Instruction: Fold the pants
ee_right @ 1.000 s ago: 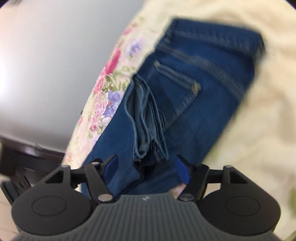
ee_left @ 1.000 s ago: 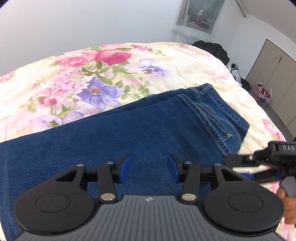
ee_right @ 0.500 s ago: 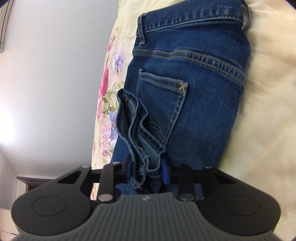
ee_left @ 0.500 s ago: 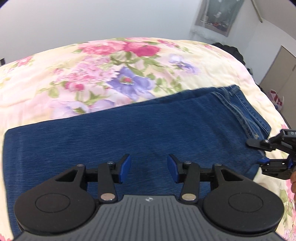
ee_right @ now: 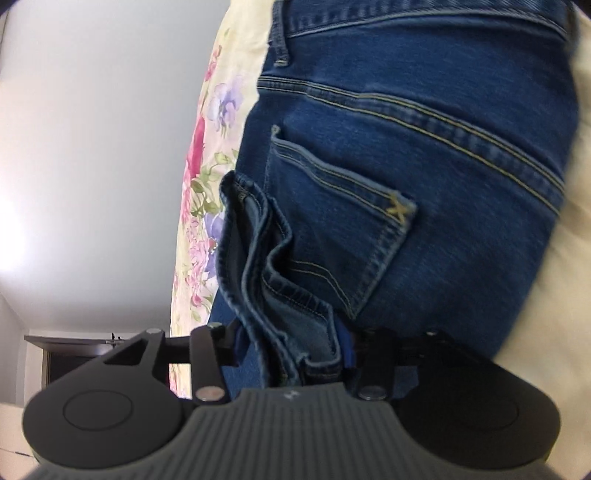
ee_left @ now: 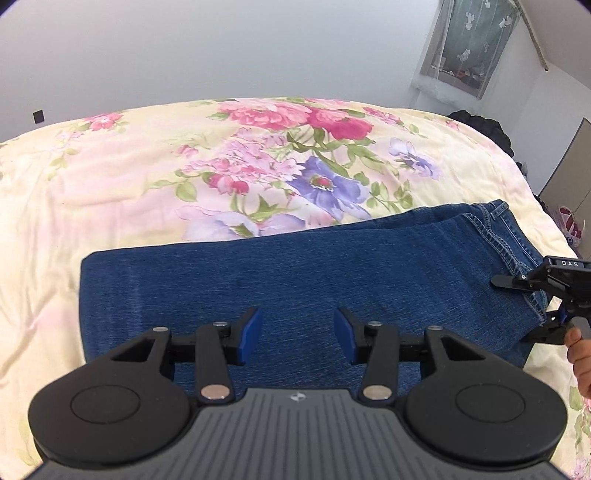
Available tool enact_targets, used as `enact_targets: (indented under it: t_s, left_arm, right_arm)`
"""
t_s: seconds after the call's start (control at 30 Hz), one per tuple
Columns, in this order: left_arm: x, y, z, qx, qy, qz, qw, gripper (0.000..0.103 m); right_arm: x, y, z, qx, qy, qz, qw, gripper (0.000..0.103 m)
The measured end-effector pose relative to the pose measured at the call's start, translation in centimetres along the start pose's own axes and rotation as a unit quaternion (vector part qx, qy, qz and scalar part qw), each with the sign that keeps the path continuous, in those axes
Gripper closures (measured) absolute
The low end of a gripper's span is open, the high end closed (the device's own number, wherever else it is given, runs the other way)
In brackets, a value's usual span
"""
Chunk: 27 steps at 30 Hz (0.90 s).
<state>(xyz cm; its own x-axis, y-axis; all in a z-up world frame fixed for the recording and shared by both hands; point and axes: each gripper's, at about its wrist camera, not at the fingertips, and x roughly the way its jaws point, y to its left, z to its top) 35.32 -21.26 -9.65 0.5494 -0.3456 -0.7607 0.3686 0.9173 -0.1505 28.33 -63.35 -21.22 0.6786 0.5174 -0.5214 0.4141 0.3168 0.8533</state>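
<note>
- The jeans (ee_left: 303,280) lie flat on the flowered bedspread (ee_left: 155,177), folded once into a long band.
- The left gripper (ee_left: 297,334) hovers over the middle of this band. Its two blue pads (ee_left: 249,334) stand apart with only flat denim seen under the gap, and they hold nothing.
- Ahead of the left fingers the denim continues up to its far long edge, and beyond that edge the bedspread shows pink and violet flowers. To the left of the fingers the band ends in a straight short edge.
- To the right of the left fingers, at the other end of the band, the right gripper (ee_left: 532,306) is seen from the side, with a part of a hand (ee_left: 578,354) behind it.
- In the right wrist view, the right gripper (ee_right: 291,347) has a bunch of hem layers (ee_right: 273,295) between its fingers. Its jaws have just opened a little, but the bunch fills the gap and both pads still touch it, so it is held.
- Ahead of the right fingers lies the back pocket (ee_right: 332,221), and further ahead the waistband (ee_right: 424,22).
- This right wrist view is somewhat blurred on its right side.
</note>
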Motion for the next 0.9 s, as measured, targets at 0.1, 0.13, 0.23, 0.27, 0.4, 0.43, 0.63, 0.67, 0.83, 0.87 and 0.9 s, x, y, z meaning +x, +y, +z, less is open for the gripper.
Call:
enact_targets:
  t_s: [0.1,0.13,0.23,0.27,0.4,0.43,0.63,0.67,0.83,0.87,0.9]
  left_arm:
    - [-0.3,0.9,0.1,0.003,-0.002,0.008,1.0,0.05]
    - [-0.3,1.2,0.1,0.004,-0.002,0.012,0.9999,0.05]
    - [-0.7,2.5,0.1,0.005,-0.006,0.031,0.9995,0.05]
    - [-0.9,3.1,0.0,0.003,-0.01,0.038,0.9992,0.05]
    - [-2.0,5.7,-0.1,-0.016,-0.024,0.061,0.9977,0.05]
    - [-2.3,6.3,-0.2,-0.023,-0.029,0.067,0.9971,0.05]
    - [-3.9,9.3,0.0,-0.059,-0.057,0.072,0.994,0.05]
    - [-4.0,9.4,0.0,-0.061,-0.061,0.068,0.9939,0.05]
    - [-2.2,9.2,0.0,-0.061,-0.059,0.052,0.995,0.05]
    - [-1.7,9.1,-0.2,-0.06,-0.054,0.05,0.9955,0.05]
    - [-1.1,8.9,-0.4,-0.06,-0.05,0.049,0.9958,0.05]
  right_arm:
    - [-0.5,2.1,-0.5,-0.07,-0.017,-0.022,0.997,0.091]
    - [-0.8,3.0,-0.8,-0.09,-0.022,-0.032,0.995,0.094]
    - [-1.3,6.0,-1.6,-0.164,-0.033,-0.078,0.983,0.098]
    - [-1.2,7.3,-1.9,-0.189,-0.034,-0.093,0.977,0.098]
    - [-1.6,13.0,-3.0,-0.292,-0.041,-0.129,0.947,0.099]
    - [-2.0,14.6,-3.1,-0.315,-0.044,-0.134,0.938,0.099]
    - [-5.7,24.2,-3.3,-0.423,-0.088,-0.147,0.89,0.099]
    - [-6.9,25.1,-3.1,-0.43,-0.094,-0.153,0.885,0.099]
    - [-8.5,23.2,0.6,-0.419,-0.115,-0.22,0.873,0.099]
    - [-7.9,21.2,2.4,-0.406,-0.116,-0.244,0.873,0.099]
    - [-7.5,19.4,3.4,-0.391,-0.117,-0.267,0.873,0.099]
